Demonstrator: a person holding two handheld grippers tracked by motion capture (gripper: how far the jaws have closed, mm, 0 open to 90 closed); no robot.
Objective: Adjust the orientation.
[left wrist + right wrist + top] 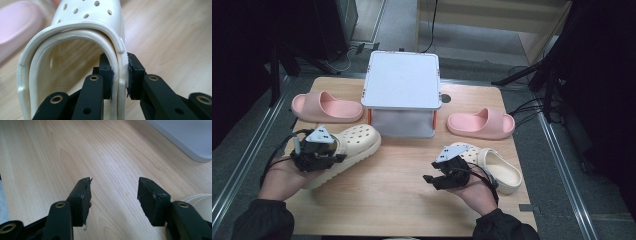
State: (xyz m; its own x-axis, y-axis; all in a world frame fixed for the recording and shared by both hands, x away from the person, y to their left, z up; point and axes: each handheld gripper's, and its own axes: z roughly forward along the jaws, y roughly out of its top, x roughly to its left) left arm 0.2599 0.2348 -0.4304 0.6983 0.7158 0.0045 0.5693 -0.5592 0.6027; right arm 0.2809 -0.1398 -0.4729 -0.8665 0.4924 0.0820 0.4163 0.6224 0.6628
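**Cream clog gripped at its side wall by the left claw**

The left claw is clenched on the side wall of the cream clog, one jaw inside the opening and one outside, as is seen plainly in the left gripper view. In the high view the same clog is found at the left of the counter, toe pointed toward the white box; whether its sole is lifted clear of the wood cannot quite be judged from that angle. The right claw is released, its jaws spread wide over bare wood, and it is held just beside the second cream clog at the right. Two pink slides are laid either side of the box.

For the step to be done well, the grip should be kept deep on the wall, since the soft rim is likely to flex and slip. The clog is best carried level and slowly, and the pink slide nearby should be given room
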